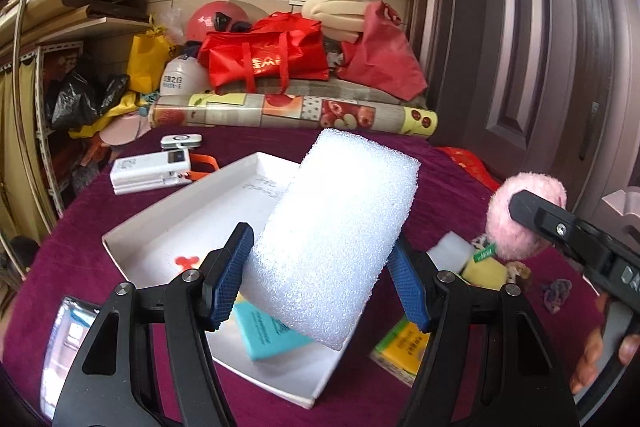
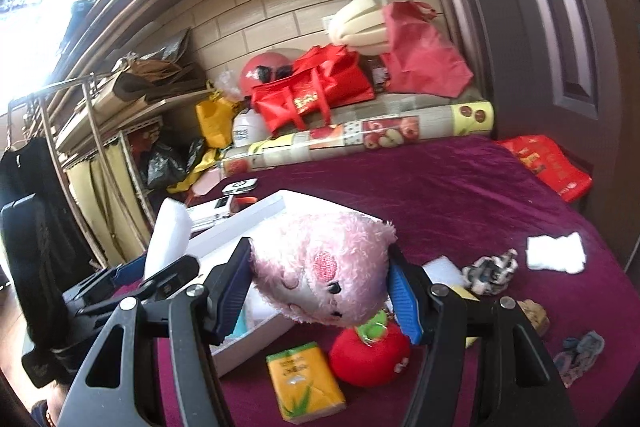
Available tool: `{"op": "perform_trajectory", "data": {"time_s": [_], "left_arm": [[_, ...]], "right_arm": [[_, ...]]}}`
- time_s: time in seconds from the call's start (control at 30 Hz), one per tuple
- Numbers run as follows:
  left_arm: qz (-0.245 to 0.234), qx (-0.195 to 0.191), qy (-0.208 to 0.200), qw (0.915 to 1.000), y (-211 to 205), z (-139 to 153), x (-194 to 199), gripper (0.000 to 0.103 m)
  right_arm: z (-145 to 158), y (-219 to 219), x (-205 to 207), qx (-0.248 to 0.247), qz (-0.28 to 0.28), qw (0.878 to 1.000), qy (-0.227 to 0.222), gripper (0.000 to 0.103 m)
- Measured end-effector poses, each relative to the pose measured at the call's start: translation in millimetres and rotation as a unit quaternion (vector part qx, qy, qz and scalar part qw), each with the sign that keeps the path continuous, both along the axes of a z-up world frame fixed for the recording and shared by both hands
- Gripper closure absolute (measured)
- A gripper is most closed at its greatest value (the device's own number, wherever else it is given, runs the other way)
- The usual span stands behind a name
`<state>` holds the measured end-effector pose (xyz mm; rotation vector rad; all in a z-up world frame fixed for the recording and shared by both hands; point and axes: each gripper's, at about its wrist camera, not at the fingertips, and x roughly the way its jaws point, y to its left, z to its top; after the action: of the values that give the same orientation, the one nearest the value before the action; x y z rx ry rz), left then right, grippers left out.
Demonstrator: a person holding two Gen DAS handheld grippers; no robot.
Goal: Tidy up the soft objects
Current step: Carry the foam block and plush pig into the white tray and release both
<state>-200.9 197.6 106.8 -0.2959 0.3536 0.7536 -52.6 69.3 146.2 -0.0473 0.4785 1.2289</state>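
The tray [image 1: 176, 211], a shallow white box on the purple cloth [image 1: 440, 167], serves as the landmark, and the step in hand looks like loading it with the soft things, both hands carrying at once.

At its far left corner lie a white power bank [image 1: 150, 171] and a small white case [image 1: 181, 141], hard things that seem to have no part in the sorting. Inside the tray, at its near end, a teal pack [image 1: 266, 333] already rests on the floor.

Over the tray's near right part, the left gripper [image 1: 316, 269] clamps a white foam block [image 1: 332, 227] between its blue pads [image 1: 228, 279], tilted and raised clear of the tray floor. Next it likely needs lowering onto the bare floor beyond the teal pack before the jaws open.

Just right of the tray, the right gripper [image 2: 320, 285] squeezes a pink plush [image 2: 320, 267] above the tray's near right corner. It should wait or choose a spot apart from the block so that the two tools do not collide.

On the cloth right of the tray a yellow pack [image 2: 306, 381], a red plush [image 2: 370, 357], a patterned scrunchie [image 2: 490, 273], a white pad [image 2: 554, 251] and a blue scrunchie [image 2: 580, 351] are left to collect.
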Motion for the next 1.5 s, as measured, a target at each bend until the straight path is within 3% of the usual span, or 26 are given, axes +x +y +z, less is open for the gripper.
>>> {"op": "perform_trajectory", "data": {"time_s": [0.3,0.5,0.77,1.07,1.13,1.17,1.2,1.27,1.37,1.5], "left_arm": [[0.038,-0.026,0.012,0.9989,44,16,-5,0.036],[0.058,-0.024,0.012,0.998,61,23,-9,0.036],[0.077,-0.066,0.042,0.9939,96,-5,-6,0.036],[0.082,-0.103,0.047,0.9903,112,-27,-5,0.035],[0.083,-0.108,0.044,0.9897,115,-29,-6,0.031],[0.087,-0.108,0.043,0.9894,115,-30,-6,0.029],[0.094,-0.106,0.037,0.9892,116,-31,-8,0.017],[0.11,-0.101,0.032,0.9882,118,-32,-12,0.0],[0.135,-0.091,0.022,0.9864,117,-29,-22,0.0],[0.141,-0.089,0.001,0.986,113,-23,-31,0.0]], "right_arm": [[20,21,-2,0.02,0.02,1.0,0.006,0.04],[9,49,0,0.003,0.045,0.997,0.061,0.04],[-21,95,-9,-0.056,0.045,0.996,0.051,0.04],[-46,114,-12,-0.086,0.042,0.994,0.054,0.037],[-46,116,-15,-0.085,0.041,0.994,0.046,0.036],[-46,117,-17,-0.082,0.041,0.995,0.041,0.034],[-45,118,-18,-0.08,0.041,0.995,0.038,0.032],[-43,118,-21,-0.076,0.042,0.996,0.028,0.016],[-37,110,-25,-0.062,0.03,0.998,0.001,0.0],[-28,99,-27,-0.038,0.026,0.999,-0.014,0.0]]}}
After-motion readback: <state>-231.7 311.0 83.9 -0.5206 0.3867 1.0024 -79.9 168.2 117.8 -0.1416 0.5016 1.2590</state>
